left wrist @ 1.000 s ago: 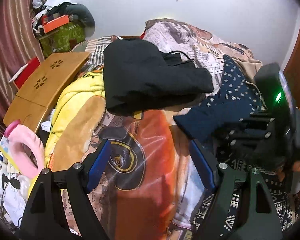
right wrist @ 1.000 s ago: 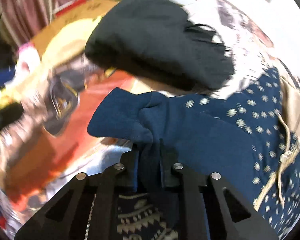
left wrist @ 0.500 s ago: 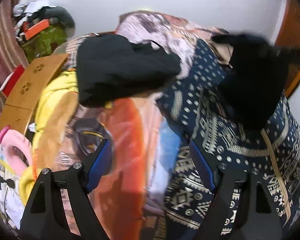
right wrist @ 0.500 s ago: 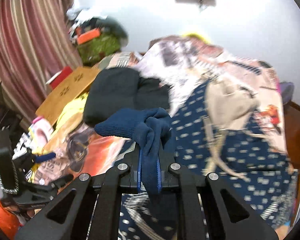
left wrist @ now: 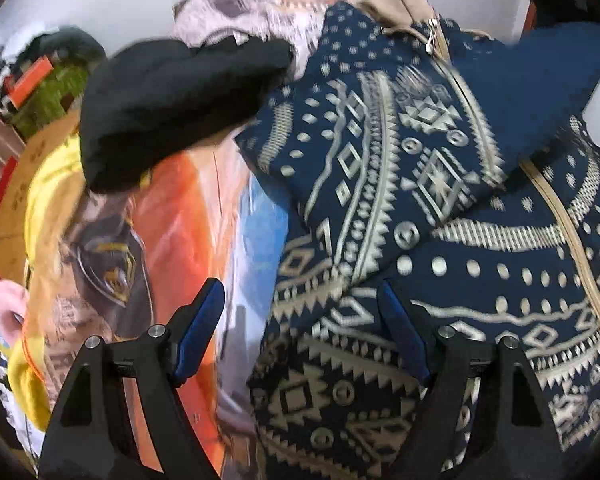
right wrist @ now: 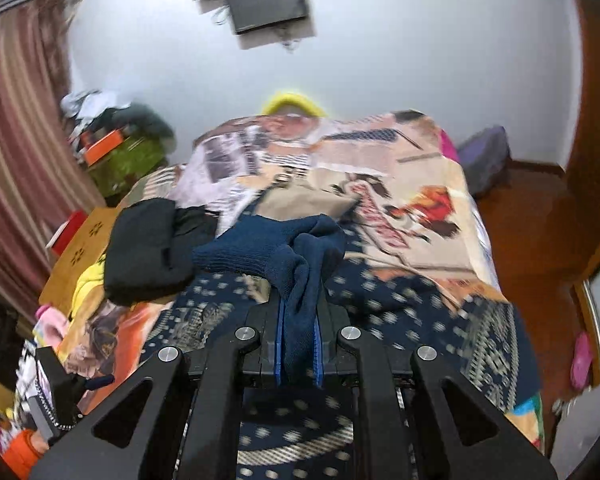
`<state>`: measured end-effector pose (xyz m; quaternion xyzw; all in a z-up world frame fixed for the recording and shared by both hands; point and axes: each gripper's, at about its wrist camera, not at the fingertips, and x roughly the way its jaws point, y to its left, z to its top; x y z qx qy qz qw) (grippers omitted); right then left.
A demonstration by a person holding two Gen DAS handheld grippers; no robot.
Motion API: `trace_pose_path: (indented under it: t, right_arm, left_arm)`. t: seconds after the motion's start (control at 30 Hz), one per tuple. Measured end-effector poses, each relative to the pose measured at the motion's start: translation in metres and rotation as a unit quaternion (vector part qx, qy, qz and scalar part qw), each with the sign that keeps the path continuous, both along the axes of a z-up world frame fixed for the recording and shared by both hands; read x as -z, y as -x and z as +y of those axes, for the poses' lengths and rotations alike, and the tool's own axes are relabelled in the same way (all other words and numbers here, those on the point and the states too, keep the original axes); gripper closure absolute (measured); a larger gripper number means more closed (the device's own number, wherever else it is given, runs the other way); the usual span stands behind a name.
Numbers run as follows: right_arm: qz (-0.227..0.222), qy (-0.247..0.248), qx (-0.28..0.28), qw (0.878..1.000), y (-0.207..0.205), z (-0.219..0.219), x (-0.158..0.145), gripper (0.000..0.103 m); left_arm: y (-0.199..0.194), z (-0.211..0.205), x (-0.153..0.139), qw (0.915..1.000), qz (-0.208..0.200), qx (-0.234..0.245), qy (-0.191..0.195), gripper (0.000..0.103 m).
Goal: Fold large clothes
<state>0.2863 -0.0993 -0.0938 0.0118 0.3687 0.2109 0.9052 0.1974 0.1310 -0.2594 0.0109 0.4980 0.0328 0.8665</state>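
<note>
The navy patterned hoodie (left wrist: 440, 208) lies spread on the bed (right wrist: 412, 184), over the printed bedspread, zip side up w/ the beige hood toward the wall. Judged from how it lies, the fold is early: 1 sleeve is being brought across the body, and the rest (2nd sleeve, halving the body) looks not yet done.

Right tongs (right wrist: 298, 344) are clamped narrow on the sleeve cuff (right wrist: 272, 252), which bunches up out of the pads and hangs above the hoodie's chest. In the left wrist view the same sleeve shows as a plain navy panel raised over the zip.

Left tongs (left wrist: 300, 320) are wide but closing, w/ the hoodie's left edge between the jaws; pads don't press on it yet.

A black garment (left wrist: 172, 92) sits already folded just beside the hoodie, approx. done; so at least 1 item is finished.
</note>
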Motion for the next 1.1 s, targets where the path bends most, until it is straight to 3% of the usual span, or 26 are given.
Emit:
trace_pose_path:
  t: [0.07,0.1,0.17,0.27,0.47,0.6,0.67,0.83,1.1]
  right_arm:
    - [0.013,0.005,0.012,1.000,0.001,-0.013,0.011,0.093]
    - [0.022,0.010,0.017,1.000,0.002,-0.020,0.018,0.093]
    - [0.037,0.020,0.027,0.999,0.003,-0.028,0.031,0.093]
    - [0.062,0.035,0.043,0.997,0.007,-0.044,0.055,0.092]
    - [0.099,0.024,0.060,0.993,0.018,-0.069,0.082,0.092]
    - [0.092,0.012,0.091,0.992,0.026,-0.088,0.081,0.091]
    - [0.107,0.000,0.086,0.991,0.026,-0.092,0.085,0.090]
    - [0.113,0.045,0.077,0.990,0.032,-0.088,0.099,0.090]
    - [0.124,0.041,0.072,0.989,0.035,-0.095,0.087,0.084]
  left_arm:
    - [-0.006,-0.002,-0.001,0.9999,-0.004,0.006,0.013,0.049]
    - [-0.010,-0.002,-0.002,0.9998,-0.004,0.009,0.019,0.054]
    - [-0.017,-0.003,-0.002,0.9997,-0.006,0.009,0.022,0.077]
    - [-0.025,0.001,-0.003,0.9994,-0.014,-0.006,0.031,0.090]
    - [-0.022,0.030,-0.007,0.9946,-0.035,-0.073,0.065,0.092]
    - [-0.018,0.049,0.005,0.9914,-0.016,-0.112,0.066,0.092]
    - [-0.016,0.054,0.012,0.9899,-0.005,-0.111,0.088,0.092]
    - [-0.014,0.038,0.020,0.9958,0.009,-0.079,0.044,0.091]
    - [-0.004,0.041,0.010,0.9971,0.027,-0.065,0.030,0.082]
